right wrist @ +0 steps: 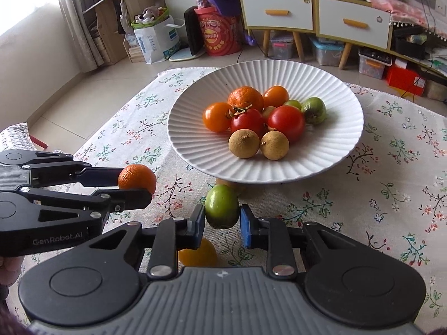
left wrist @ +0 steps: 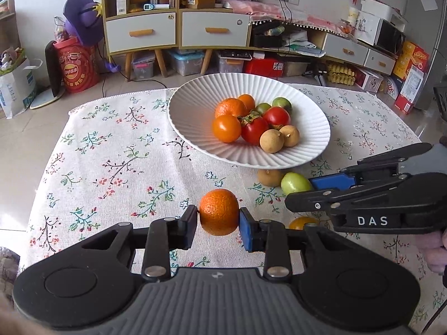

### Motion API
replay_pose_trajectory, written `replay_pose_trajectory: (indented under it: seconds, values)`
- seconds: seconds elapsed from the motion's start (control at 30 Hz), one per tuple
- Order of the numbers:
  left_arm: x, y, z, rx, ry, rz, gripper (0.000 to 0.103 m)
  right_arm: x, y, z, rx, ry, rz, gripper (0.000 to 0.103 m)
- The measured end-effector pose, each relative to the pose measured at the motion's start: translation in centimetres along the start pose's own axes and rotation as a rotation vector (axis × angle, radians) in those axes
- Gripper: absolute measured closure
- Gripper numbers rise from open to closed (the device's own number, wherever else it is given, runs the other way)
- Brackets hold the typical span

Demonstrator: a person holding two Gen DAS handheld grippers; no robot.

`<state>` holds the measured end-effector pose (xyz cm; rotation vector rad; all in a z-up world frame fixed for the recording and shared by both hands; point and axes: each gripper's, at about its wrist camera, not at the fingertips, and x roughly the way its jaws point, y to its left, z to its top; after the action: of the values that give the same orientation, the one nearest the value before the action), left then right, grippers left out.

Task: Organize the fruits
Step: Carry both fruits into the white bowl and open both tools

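Observation:
My left gripper [left wrist: 218,222] is shut on a small orange mandarin [left wrist: 219,212], held above the floral tablecloth in front of the white ribbed bowl [left wrist: 192,103]. It also shows in the right wrist view [right wrist: 137,180]. My right gripper [right wrist: 222,217] is shut on a green fruit [right wrist: 222,206]; in the left wrist view the green fruit [left wrist: 295,183] sits at the right gripper's tips. The bowl [right wrist: 335,150] holds several fruits: oranges, red tomatoes, green fruits and brown longans. A brown longan [left wrist: 269,177] lies under the bowl's near rim. A yellow-orange fruit [right wrist: 198,254] lies on the cloth below my right gripper.
The floral tablecloth [left wrist: 111,153] covers the low table. Behind it stand cabinets with drawers [left wrist: 178,30], storage boxes on the floor, a red tub [left wrist: 76,67] and a paper bag [right wrist: 156,42].

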<state>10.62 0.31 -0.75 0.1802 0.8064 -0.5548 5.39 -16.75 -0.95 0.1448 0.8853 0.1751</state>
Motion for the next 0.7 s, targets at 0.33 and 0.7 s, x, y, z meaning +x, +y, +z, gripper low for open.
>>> replay_pose_trajectory:
  seconds: [0.33, 0.7]
  values:
    - [0.0, -0.8, 1.8, -0.025, -0.075, -0.009, 0.077, -2.0, -1.3, 1.6, 0.045, -0.082, 0.004, 0.079]
    - [1.8, -2.3, 3.5, -0.049, -0.112, -0.01, 0.077, -0.3, -4.2, 2.8, 0.156, -0.127, -0.104, 0.079]
